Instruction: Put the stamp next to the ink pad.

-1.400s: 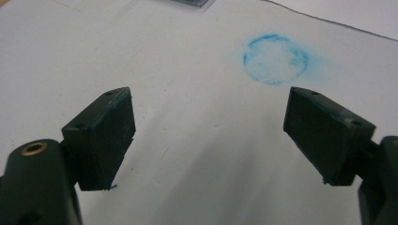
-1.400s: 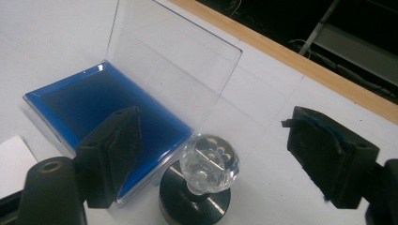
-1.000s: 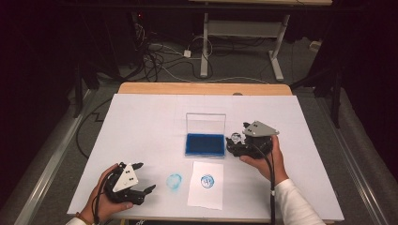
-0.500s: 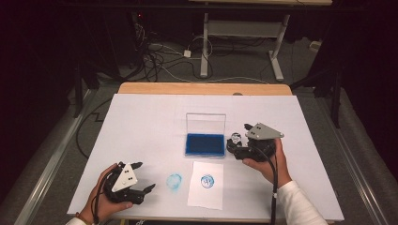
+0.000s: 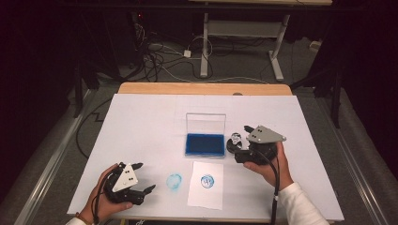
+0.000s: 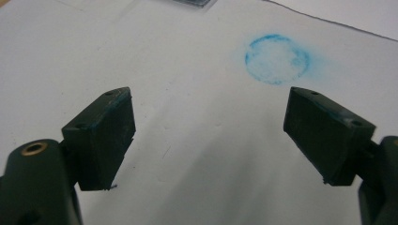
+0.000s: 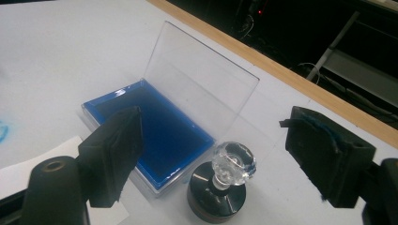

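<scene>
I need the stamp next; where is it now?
The stamp stands on the table right of the open ink pad, between the open jaws of the right gripper.

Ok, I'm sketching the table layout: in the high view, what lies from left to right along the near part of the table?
Left gripper → blue ink ring on the table → stamped paper sheet → right gripper, by the stamp.
</scene>
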`<state>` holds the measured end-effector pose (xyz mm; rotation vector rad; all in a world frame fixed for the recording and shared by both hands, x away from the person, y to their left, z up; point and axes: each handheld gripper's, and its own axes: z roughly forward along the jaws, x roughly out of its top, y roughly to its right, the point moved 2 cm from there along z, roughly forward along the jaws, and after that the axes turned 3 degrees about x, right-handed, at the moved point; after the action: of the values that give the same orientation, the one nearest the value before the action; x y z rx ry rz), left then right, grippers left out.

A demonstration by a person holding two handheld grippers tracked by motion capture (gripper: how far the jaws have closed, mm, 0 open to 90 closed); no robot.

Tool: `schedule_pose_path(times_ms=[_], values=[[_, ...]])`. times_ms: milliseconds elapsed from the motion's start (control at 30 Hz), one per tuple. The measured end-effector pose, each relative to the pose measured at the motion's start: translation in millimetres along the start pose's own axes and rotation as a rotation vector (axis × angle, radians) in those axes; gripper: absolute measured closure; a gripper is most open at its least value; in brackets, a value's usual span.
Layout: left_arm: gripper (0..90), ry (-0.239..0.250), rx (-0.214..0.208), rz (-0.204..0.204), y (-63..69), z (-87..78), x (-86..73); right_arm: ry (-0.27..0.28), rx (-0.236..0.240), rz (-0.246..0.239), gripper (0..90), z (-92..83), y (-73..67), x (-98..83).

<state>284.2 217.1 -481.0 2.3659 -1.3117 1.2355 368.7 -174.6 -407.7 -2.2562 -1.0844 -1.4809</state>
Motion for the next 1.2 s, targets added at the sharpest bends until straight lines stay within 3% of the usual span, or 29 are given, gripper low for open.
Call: schedule_pose_path(times_ms=[600,1200], values=[[16.5,-0.001,-0.002,-0.002,-0.1,0.2,-0.2,0.03,0.014,-0.017,19.9,-15.9,-9.0,3.6],[16.5,-0.003,0.001,0.002,0.1,0.0,-0.1,0.04,0.026,-0.046,19.9,-37.0,-17.9,-4.3]])
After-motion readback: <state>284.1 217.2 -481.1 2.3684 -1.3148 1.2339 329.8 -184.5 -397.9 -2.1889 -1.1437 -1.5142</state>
